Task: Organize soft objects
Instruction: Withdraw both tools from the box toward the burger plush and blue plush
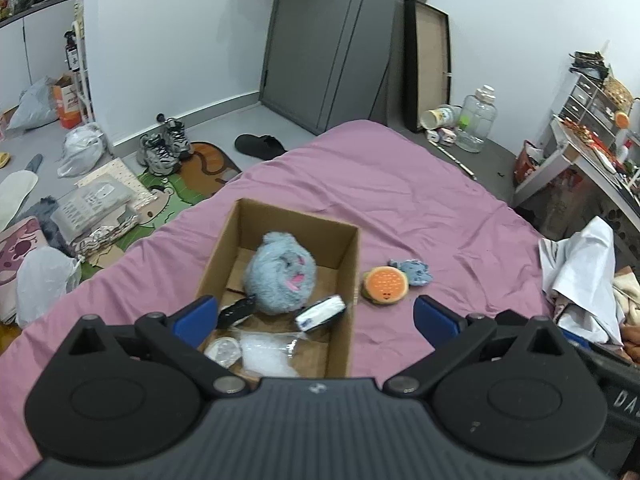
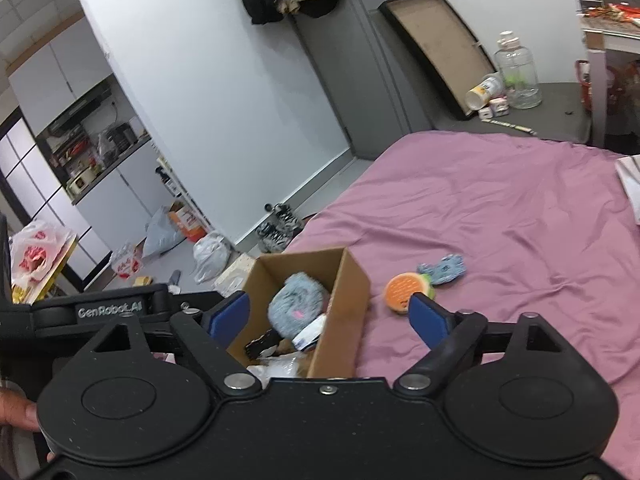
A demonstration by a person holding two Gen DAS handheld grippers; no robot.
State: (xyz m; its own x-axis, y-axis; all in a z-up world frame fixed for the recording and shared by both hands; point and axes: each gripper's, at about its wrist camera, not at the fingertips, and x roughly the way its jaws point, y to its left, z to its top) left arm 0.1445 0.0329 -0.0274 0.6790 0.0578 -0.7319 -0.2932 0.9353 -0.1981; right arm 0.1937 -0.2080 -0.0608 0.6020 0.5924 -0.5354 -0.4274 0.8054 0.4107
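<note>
One open cardboard box (image 1: 344, 264) sits on the pink bedsheet (image 1: 420, 200), near the edge of the bed. Inside it lies one round, fluffy blue-grey plush toy (image 1: 280, 272) with a pink mark on its face, resting toward the far half of the box. Also in the box: one black object (image 1: 236, 312) beside the plush, one white-and-dark roll (image 1: 320, 312) leaning at the right wall, one clear plastic bag (image 1: 264, 352) and one pale round piece (image 1: 224, 352) at the near end; what that last one is cannot be made out.

Two soft things remain outside, on the sheet just to the right of the box: one orange burger-shaped plush (image 1: 385, 285) and, touching it on the far side, one small blue knitted piece (image 1: 416, 272).

The left gripper (image 1: 316, 316) hovers above the near end of the box, its two blue-padded fingers (image 1: 196, 318) spread wide with nothing gripped. The right gripper (image 2: 330, 316) hangs over the box too, fingers (image 2: 426, 318) well apart and empty; in its view the burger plush (image 2: 402, 290) lies just behind the right fingertip. A person's hand (image 2: 16, 412) shows at the lower left edge of the right wrist view.

On the floor stands one pair of sneakers (image 1: 164, 150) and one black slipper (image 1: 260, 146).
</note>
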